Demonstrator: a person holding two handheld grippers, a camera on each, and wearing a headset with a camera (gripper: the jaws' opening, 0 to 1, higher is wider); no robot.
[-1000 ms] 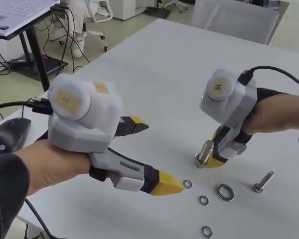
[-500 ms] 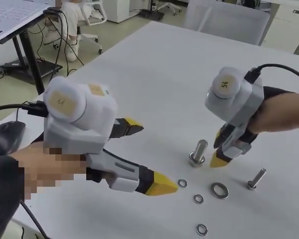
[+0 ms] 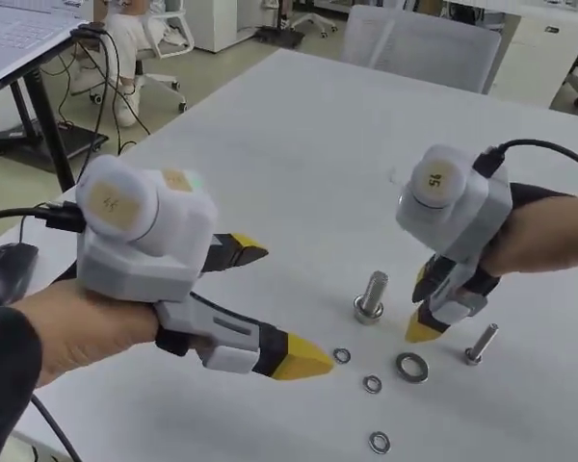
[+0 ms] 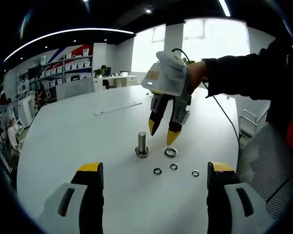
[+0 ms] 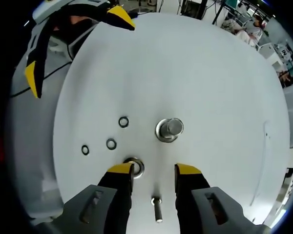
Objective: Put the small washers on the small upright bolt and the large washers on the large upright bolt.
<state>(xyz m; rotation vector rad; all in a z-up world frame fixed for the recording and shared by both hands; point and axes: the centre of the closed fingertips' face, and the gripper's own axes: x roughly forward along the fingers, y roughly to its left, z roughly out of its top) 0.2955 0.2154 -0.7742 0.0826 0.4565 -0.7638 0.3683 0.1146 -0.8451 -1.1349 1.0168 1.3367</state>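
Table: a broad white top (image 3: 299, 144) ran toward the far side of the room.
Seating: a grey chair (image 3: 414, 43) stood at its far edge.
Floor: pale grey-green (image 3: 207, 67) (black cables (image 3: 104, 96) trailed down to it).
Side desk: black-legged (image 3: 46, 125), carrying a laptop (image 3: 10, 29).
Windows: bright panes (image 4: 205, 44).
Ceiling: dark, with a curved light strip (image 4: 63, 33).

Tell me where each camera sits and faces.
Head view: headset, looking down at the table; hands, left claw, right claw show.
Left gripper view: on left claw, looking across the table at the right claw; own jaws show.
Right gripper view: on right claw, looking steeply down; own jaws show.
Shared: the large bolt.
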